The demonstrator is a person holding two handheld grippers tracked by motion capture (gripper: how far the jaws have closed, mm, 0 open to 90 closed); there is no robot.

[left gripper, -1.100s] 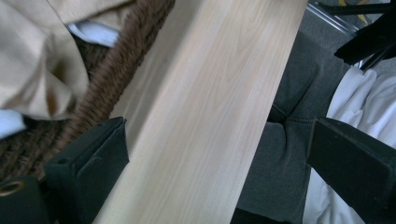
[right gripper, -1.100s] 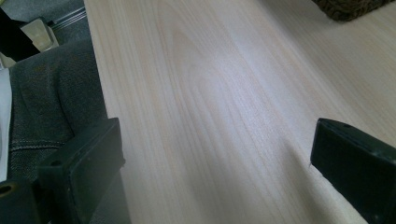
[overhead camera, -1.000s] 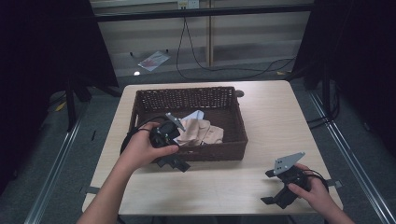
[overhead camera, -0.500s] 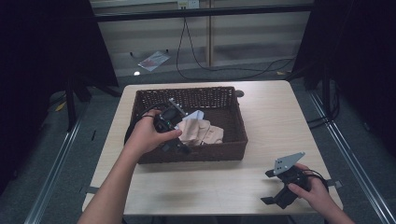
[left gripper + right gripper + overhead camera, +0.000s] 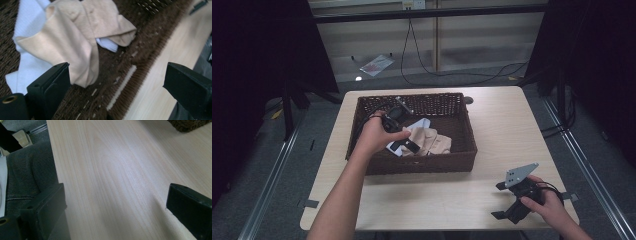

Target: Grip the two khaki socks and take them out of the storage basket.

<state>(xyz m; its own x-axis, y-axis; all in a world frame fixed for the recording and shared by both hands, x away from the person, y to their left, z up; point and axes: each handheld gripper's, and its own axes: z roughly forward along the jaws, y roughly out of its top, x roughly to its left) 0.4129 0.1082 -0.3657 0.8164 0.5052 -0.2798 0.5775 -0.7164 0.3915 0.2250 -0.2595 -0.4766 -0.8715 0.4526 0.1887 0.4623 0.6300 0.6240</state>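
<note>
A dark brown wicker basket (image 5: 464,150) stands mid-table and holds a crumpled beige cloth (image 5: 432,141) lying over a white cloth (image 5: 422,123). My left gripper (image 5: 408,146) is held inside the basket just above the cloths, jaws pointing down toward them. In the left gripper view the beige cloth (image 5: 75,37) and white cloth (image 5: 25,67) lie ahead of the open left gripper (image 5: 117,75), with nothing between its jaws. My right gripper (image 5: 500,201) rests at the table's front right, open and empty. The right gripper (image 5: 115,195) looks along bare wood.
The light wooden table (image 5: 502,120) has free room right of and in front of the basket. The basket's woven wall (image 5: 150,42) runs close to the left jaws. A basket corner (image 5: 190,124) and a person's leg (image 5: 25,175) show in the right gripper view.
My left gripper has moved away from the basket's front wall and farther in over the cloths. The right gripper has stayed still.
</note>
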